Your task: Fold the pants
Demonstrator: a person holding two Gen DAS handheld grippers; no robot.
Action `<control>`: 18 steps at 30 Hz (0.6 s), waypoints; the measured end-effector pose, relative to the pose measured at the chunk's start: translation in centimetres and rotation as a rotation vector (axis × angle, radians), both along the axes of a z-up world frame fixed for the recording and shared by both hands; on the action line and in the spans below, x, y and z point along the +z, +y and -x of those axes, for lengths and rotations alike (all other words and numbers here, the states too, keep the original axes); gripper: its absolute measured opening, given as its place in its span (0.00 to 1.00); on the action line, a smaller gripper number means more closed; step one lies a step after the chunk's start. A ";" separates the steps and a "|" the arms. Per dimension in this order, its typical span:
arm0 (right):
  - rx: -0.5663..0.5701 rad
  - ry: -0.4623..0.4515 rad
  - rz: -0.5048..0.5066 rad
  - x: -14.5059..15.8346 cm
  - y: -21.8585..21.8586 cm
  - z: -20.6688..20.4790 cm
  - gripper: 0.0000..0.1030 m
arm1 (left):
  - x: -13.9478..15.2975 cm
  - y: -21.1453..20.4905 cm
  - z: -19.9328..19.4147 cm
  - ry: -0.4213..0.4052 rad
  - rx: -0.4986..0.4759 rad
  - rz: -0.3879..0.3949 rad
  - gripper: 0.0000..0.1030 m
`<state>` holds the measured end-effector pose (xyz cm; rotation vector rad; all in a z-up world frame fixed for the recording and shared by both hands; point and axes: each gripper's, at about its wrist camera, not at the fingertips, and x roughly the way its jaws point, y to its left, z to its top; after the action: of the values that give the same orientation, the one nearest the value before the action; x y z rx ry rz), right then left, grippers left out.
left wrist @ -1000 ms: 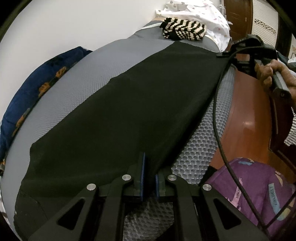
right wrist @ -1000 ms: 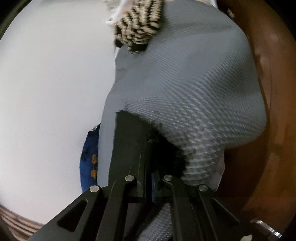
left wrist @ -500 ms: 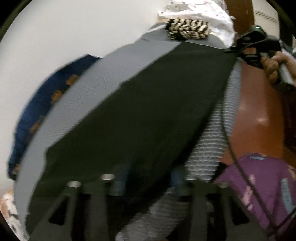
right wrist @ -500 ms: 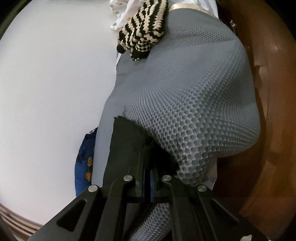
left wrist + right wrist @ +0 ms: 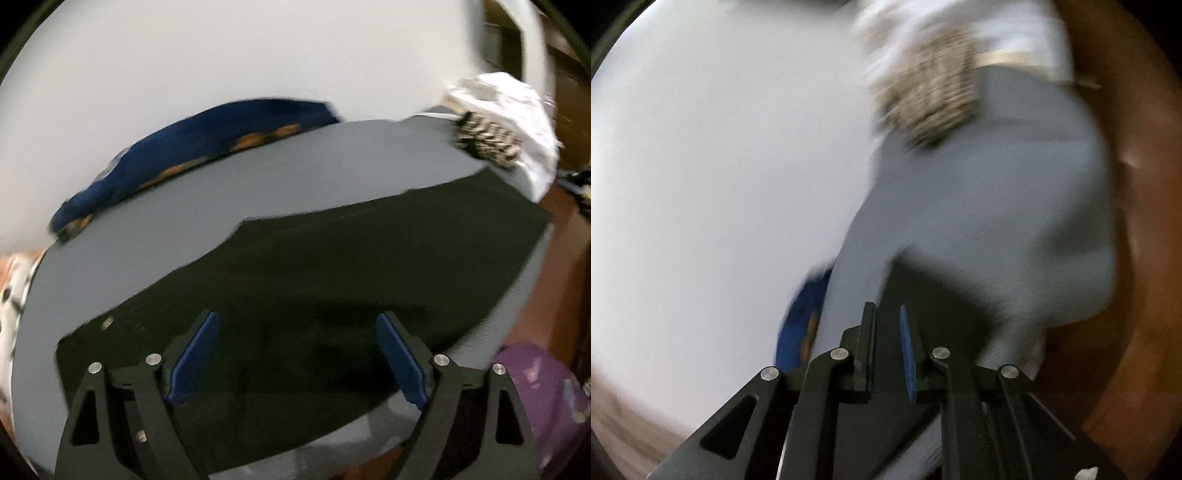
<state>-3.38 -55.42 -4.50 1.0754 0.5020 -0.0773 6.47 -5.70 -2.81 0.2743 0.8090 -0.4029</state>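
The left gripper [image 5: 297, 354] has its jaws wide apart and opening further, gripping nothing, poised over the near edge of the black pants [image 5: 332, 288]. The right gripper [image 5: 888, 332] has jaws parting a little, with dark cloth seen through the gap but not pinched. The pants lie flat, folded lengthwise, along the right side of the grey mattress [image 5: 221, 206].

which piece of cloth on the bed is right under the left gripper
The black pants, flat on the grey mattress. The striped knit and white cloth lie at the far end.
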 end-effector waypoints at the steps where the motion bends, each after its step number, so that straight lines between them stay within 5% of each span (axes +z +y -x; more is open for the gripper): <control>1: 0.104 -0.003 0.035 0.8 2.3 -1.8 0.16 | -0.3 0.9 -0.1 0.010 0.021 -0.001 0.84; 5: 0.501 0.036 0.149 1.6 13.6 -9.3 0.17 | -1.8 3.8 0.2 0.049 0.075 0.002 0.84; 10: 0.837 0.080 0.248 0.3 25.0 -13.0 0.17 | -2.5 5.7 1.6 0.041 0.073 -0.053 0.84; 14: 0.931 0.087 0.293 -0.3 29.0 -13.4 0.17 | -3.2 7.9 2.6 0.026 0.097 -0.119 0.84; 18: 0.950 0.075 0.288 -0.1 30.8 -13.6 0.17 | -4.5 11.6 1.0 0.109 0.158 -0.106 0.84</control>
<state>10.20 -24.57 -4.60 0.4741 0.9913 0.6303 5.45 5.92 -7.27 0.2872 0.9534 -0.2284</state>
